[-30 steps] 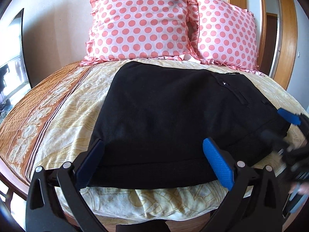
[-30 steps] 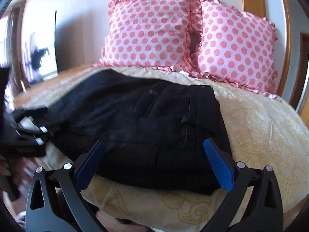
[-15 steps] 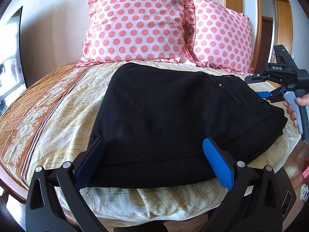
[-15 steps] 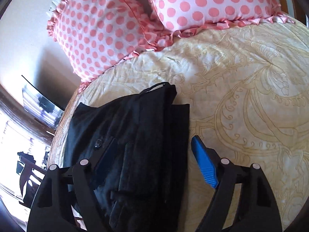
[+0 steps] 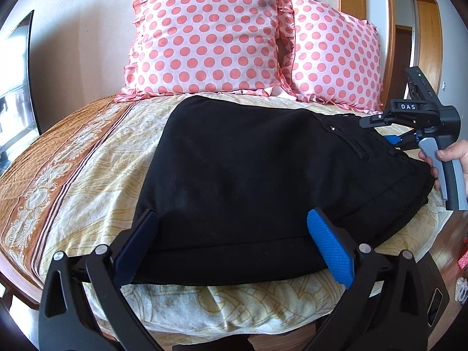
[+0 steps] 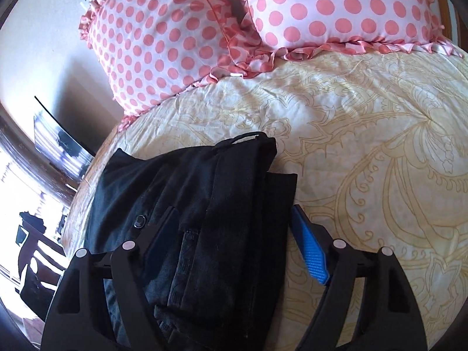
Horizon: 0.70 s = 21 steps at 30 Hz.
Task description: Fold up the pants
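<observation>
Black pants lie folded into a thick rectangle on the bed. My left gripper is open at their near hem edge, fingers spread over the fabric, holding nothing. In the right wrist view the pants show their waistband end with a button and belt loop. My right gripper is open and hovers over that end, one finger on each side of the stack. The right gripper's body shows in the left wrist view at the pants' right end, held by a hand.
The bed has a cream patterned cover with an orange border. Two pink polka-dot pillows lean on the wall at the head. A wooden door frame stands at right. The bed's front edge is just below my left gripper.
My right gripper swung from the near side to the pants' waistband end and now looks down on it. My left gripper stayed at the hem, rising slightly.
</observation>
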{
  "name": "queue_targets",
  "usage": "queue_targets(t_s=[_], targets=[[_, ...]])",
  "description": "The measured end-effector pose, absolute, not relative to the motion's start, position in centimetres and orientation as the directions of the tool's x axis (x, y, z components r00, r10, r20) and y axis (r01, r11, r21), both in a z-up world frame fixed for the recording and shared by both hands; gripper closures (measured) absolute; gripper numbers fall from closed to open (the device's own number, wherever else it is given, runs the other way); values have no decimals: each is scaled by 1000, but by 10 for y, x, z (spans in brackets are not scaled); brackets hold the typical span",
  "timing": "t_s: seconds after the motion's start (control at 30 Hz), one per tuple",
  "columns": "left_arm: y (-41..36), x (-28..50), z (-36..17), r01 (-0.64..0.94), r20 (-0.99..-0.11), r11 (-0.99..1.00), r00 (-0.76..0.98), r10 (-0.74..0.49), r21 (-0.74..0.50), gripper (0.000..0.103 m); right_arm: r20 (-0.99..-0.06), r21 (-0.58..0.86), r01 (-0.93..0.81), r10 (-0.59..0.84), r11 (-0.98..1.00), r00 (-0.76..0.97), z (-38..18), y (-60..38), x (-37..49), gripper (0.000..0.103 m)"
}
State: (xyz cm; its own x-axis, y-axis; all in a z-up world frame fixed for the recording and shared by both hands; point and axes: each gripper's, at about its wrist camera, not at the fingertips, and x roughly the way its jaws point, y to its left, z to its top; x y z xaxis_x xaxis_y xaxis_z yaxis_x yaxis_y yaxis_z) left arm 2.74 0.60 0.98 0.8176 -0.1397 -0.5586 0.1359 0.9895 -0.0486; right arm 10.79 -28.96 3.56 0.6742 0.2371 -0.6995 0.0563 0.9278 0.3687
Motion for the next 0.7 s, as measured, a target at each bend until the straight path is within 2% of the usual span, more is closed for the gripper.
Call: queue_targets(t_s=[0.27, 0.33, 0.5, 0.7], targets=[[7, 28, 9, 136, -559, 989, 817, -140, -49, 2, -694, 147, -189, 238, 971, 680, 60, -233, 96, 23], [7, 28, 9, 139, -558, 989, 817, -142, -49, 2, -717, 134, -144, 196, 980, 668, 57, -236, 100, 23], [6, 28, 11, 144, -559, 988, 816, -146, -49, 2, -753, 212, -2, 164, 977, 637, 44, -267, 111, 23], [6, 27, 10, 142, -558, 989, 817, -145, -49, 2, -776, 266, 27, 197, 964, 600, 32, -276, 114, 24]])
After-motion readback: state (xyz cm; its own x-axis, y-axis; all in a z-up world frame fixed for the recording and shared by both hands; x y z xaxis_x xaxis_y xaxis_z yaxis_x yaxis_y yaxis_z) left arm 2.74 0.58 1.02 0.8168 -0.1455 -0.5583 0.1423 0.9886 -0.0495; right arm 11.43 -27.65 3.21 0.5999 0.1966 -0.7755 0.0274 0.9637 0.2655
